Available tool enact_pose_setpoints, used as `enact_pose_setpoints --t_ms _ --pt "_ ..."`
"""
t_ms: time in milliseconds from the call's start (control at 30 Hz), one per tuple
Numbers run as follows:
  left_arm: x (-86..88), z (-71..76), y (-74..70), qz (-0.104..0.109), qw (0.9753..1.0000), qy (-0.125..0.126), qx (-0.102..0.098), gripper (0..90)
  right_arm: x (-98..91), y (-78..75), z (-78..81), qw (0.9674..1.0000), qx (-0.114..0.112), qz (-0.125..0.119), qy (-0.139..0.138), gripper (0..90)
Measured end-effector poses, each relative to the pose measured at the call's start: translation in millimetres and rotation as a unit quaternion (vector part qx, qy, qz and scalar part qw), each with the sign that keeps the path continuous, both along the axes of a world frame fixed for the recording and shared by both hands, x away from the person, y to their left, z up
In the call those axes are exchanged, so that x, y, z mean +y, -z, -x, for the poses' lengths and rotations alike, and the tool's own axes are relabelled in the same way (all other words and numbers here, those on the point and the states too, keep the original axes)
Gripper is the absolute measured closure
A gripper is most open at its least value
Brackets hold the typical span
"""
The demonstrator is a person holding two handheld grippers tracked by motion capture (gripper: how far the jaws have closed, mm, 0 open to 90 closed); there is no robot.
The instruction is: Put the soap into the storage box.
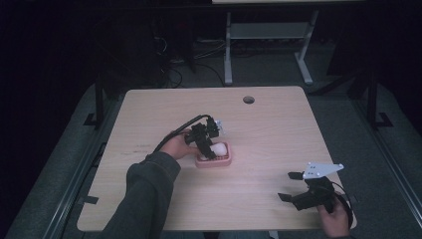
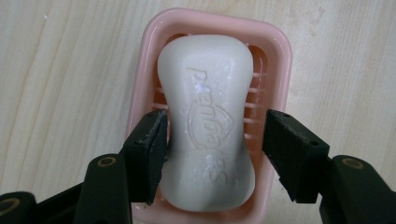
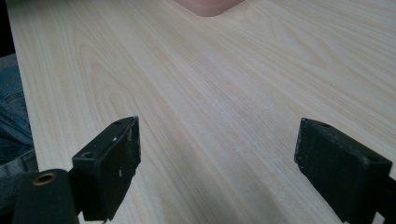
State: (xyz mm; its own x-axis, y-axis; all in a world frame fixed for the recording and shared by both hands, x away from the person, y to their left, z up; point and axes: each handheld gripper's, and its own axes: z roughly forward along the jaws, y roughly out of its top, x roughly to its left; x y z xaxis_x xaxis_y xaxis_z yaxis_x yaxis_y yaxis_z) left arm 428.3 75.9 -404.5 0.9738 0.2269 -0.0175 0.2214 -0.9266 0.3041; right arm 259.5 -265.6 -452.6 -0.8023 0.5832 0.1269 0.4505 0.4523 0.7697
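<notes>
A white bar of soap (image 2: 208, 126) lies in a pink soap dish (image 2: 275, 46) near the middle of the wooden table (image 1: 268, 129). My left gripper (image 2: 217, 122) points down over the dish with the soap between its jaws. One pad lies against the soap's side and the other stands clear of it, so the jaws are open. From the high view the soap (image 1: 219, 148) and dish (image 1: 214, 162) sit under the left gripper (image 1: 211, 149). My right gripper (image 1: 288, 185) rests low at the table's front right corner, open and holding nothing (image 3: 217, 154).
A round cable hole (image 1: 248, 99) is at the table's back edge. A corner of the pink dish (image 3: 208, 7) shows far ahead in the right gripper view. Behind the table stand another desk's legs (image 1: 228, 50) and floor cables. The room is dark.
</notes>
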Motion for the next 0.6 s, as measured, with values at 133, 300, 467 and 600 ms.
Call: enact_pose_setpoints --t_ms 133,300,467,600 --pt "2.8 2.0 -3.0 0.005 1.0000 -0.003 -0.005 39.2 0.2 0.2 -0.3 1.0000 0.001 0.002 0.000 14.2" --pt "5.7 5.0 -4.9 0.008 0.9999 -0.005 -0.010 38.0 0.0 0.1 -0.3 1.0000 0.001 0.001 0.000 14.1" --pt "11.8 6.9 -6.4 0.014 0.9998 -0.010 -0.012 37.6 0.5 0.5 -0.6 1.0000 0.001 0.003 0.000 14.2" --pt "17.2 9.4 -8.3 0.016 0.9997 -0.013 -0.013 37.3 1.7 1.0 -1.6 1.0000 0.000 0.003 0.000 14.2"
